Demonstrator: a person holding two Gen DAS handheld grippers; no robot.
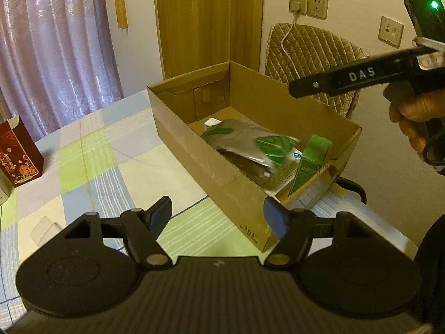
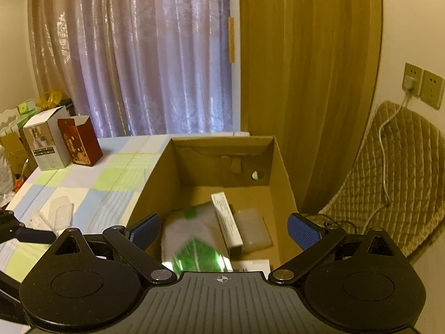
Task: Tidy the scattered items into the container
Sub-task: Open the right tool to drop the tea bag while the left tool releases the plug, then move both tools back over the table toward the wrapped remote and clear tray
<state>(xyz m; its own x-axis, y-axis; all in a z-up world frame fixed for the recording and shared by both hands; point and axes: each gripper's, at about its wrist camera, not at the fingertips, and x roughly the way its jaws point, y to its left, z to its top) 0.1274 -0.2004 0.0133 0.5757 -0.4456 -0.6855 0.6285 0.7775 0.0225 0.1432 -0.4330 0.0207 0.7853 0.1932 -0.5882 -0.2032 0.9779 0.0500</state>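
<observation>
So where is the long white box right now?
The long white box lies inside the cardboard box, seen in the right wrist view, between the green-leaf packet on its left and a clear flat packet on its right.

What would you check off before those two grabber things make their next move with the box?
1. Left gripper empty, jaws apart: ok.
2. Right gripper empty, jaws apart: ok.
3. Cardboard box open on top, on the table: ok.
4. Silver-green packet inside the box: ok.
5. Everything tidied: not ok; a clear plastic piece lies on the tablecloth.
6. Room left in the box: ok, bare floor near the far wall.
</observation>
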